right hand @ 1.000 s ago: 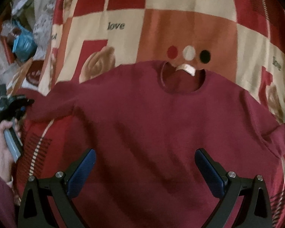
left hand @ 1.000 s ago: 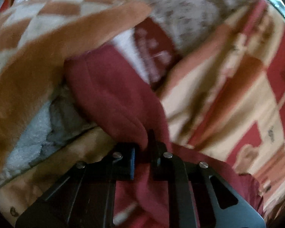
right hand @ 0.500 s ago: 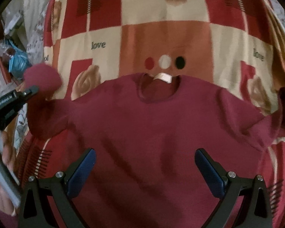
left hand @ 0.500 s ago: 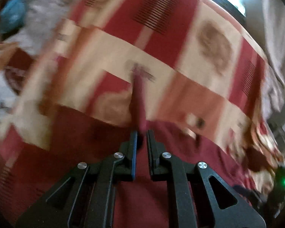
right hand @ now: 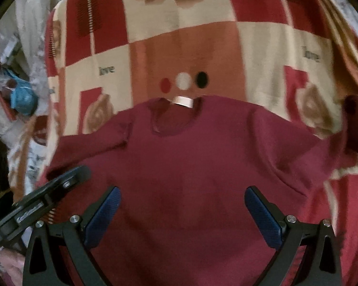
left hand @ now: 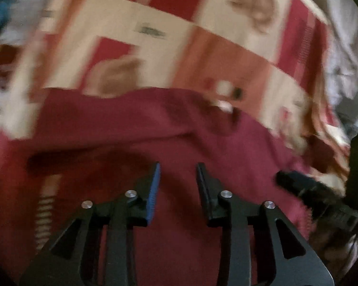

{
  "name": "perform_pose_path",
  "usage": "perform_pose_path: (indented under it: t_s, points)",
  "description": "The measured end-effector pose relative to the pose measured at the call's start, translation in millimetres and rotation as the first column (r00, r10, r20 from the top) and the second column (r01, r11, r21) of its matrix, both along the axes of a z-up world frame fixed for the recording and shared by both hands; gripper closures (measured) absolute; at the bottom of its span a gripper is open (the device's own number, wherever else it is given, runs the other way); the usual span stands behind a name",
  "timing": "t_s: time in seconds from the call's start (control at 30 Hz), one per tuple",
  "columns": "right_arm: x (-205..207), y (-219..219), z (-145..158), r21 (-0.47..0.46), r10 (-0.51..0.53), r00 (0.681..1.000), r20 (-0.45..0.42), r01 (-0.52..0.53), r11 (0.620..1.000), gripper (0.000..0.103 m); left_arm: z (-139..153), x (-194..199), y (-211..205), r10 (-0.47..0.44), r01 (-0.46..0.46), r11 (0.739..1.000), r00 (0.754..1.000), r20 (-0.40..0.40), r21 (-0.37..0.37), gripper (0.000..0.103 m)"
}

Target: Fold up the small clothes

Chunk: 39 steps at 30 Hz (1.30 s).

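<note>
A maroon sweater lies face up on the patchwork blanket, with its collar and white label at the far side. Its left sleeve is drawn in along the body, and the right sleeve's cuff stands up at the right edge. My left gripper hovers over the sweater's left side; its jaws are opening and nothing is between them. From the right wrist it shows as a black tip. My right gripper is wide open above the sweater's lower middle, holding nothing.
Three dots in red, white and black mark the blanket just past the collar. A blue bag and pale floral fabric lie off the blanket's left edge. Grey cloth lies beyond the far right.
The left gripper was shut on the left sleeve's cuff, swung it in toward the sweater's body and let it go. The right gripper stayed wide open and shifted only slightly.
</note>
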State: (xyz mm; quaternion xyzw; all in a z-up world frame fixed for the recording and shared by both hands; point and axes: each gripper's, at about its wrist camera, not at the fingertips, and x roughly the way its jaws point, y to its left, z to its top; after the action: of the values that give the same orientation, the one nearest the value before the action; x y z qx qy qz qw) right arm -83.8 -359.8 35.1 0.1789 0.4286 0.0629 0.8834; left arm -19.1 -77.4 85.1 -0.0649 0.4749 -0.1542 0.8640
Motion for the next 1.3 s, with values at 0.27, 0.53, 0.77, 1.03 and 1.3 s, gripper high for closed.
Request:
perform_pose_path:
  t_s: [0.27, 0.53, 0.77, 1.03, 1.3]
  points:
    - [85.4, 58.0, -13.1, 0.161, 0.173, 0.984, -0.032, -0.166, 0.973, 0.022, -30.1, 7.7, 78.2, 0.234, -0.234, 0.953, 0.972, 0.024, 0.191, 0.069]
    - [148.0, 91.4, -51.7, 0.279, 0.085, 0.992, -0.098, -0.054, 0.959, 0.021, -36.6, 23.8, 110.7, 0.320, -0.313, 0.939, 0.947, -0.028, 0.140, 0.069]
    - [153.3, 95.3, -41.0, 0.234, 0.099, 0.994, -0.049, -0.085, 0.968, 0.092, -37.3, 25.8, 109.9, 0.336, -0.328, 0.931, 0.942, -0.025, 0.159, 0.069]
    - [97.3, 34.0, 20.6, 0.223, 0.046, 0.990, 0.133, -0.075, 0.972, 0.099, -26.1, 19.6, 103.5, 0.318, -0.317, 0.936, 0.948, 0.021, 0.155, 0.069]
    - [87.6, 23.4, 8.0, 0.283, 0.153, 0.988, 0.023, -0.153, 0.947, 0.089, -26.6, 20.3, 93.1, 0.311, -0.309, 0.937, 0.950, 0.015, 0.161, 0.069]
